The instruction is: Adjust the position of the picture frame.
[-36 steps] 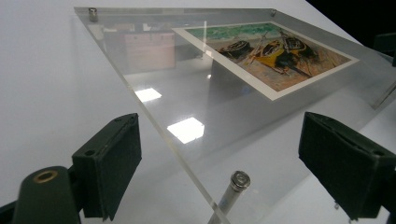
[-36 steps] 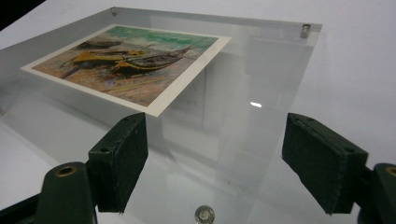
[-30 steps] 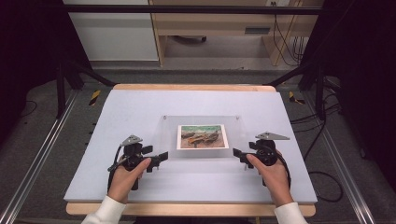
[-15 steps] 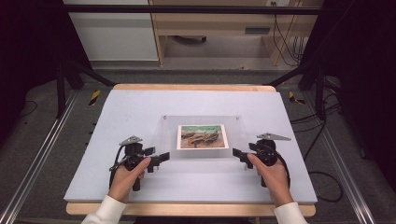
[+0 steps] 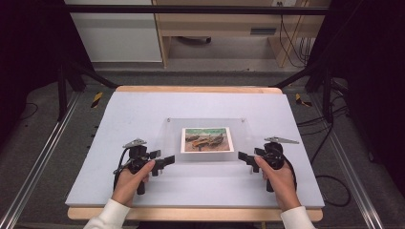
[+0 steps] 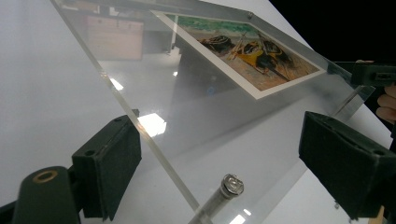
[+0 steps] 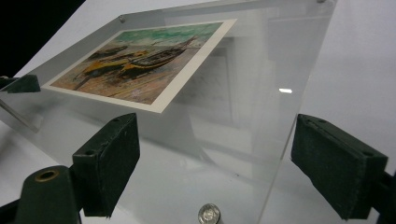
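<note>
In the left gripper view the two black jaws stand wide apart, with the near corner of the clear acrylic picture frame (image 6: pixel 196 112) lying between them, one jaw just beside its edge, neither pressing on it. A small silver standoff screw (image 6: pixel 232 184) shows at that corner. The right gripper view gives the same: jaws spread, the frame's other near corner between them, nothing clasped.

From above, the left gripper (image 5: pixel 164 161) sits at the frame's near-left corner and the right gripper (image 5: pixel 243 157) at its near-right corner, each held in one of the person's hands. The frame lies flat near the middle of the pale grey table top (image 5: pixel 143 114), holding a white-bordered print of beached boats (image 5: pixel 207 139).
</note>
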Demonstrator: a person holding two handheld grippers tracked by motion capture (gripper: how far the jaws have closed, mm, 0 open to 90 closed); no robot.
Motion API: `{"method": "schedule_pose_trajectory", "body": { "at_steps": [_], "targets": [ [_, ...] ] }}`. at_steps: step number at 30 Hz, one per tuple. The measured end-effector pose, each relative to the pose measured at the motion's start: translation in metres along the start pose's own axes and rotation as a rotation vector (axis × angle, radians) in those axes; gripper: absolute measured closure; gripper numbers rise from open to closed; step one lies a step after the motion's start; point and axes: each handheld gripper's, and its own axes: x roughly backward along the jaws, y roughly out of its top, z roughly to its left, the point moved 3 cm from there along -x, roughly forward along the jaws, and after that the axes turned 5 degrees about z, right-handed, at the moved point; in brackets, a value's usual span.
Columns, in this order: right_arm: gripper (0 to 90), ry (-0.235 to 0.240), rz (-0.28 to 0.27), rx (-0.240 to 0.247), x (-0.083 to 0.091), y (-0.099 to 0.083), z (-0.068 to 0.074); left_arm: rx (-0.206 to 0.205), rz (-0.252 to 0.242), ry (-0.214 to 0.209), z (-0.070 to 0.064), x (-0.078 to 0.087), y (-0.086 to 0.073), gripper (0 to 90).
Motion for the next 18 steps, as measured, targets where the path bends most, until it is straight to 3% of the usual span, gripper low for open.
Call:
{"method": "schedule_pose_trajectory", "body": {
  "at_steps": [6, 9, 12, 18],
  "targets": [
    [14.2, 0.007, 0.007, -0.014, -0.0009, -0.0006, 0.0003, 0.000, -0.006, 0.006, 0.0005, -0.0012, 0.0003, 12.9],
    [13.2, 0.040, 0.017, -0.026, -0.0032, -0.0018, 0.0022, 0.003, -0.011, 0.004, -0.0004, -0.0019, 0.0004, 14.3],
    [14.4, -0.002, 0.014, -0.023, -0.0026, 0.0003, 0.0021, 0.005, -0.010, 0.003, -0.0003, -0.0018, 0.0005, 14.8],
    [14.6, 0.003, 0.009, -0.025, -0.0032, -0.0001, 0.0016, 0.034, -0.014, -0.027, 0.0042, -0.0023, 0.0007, 19.8]
  ]
}}
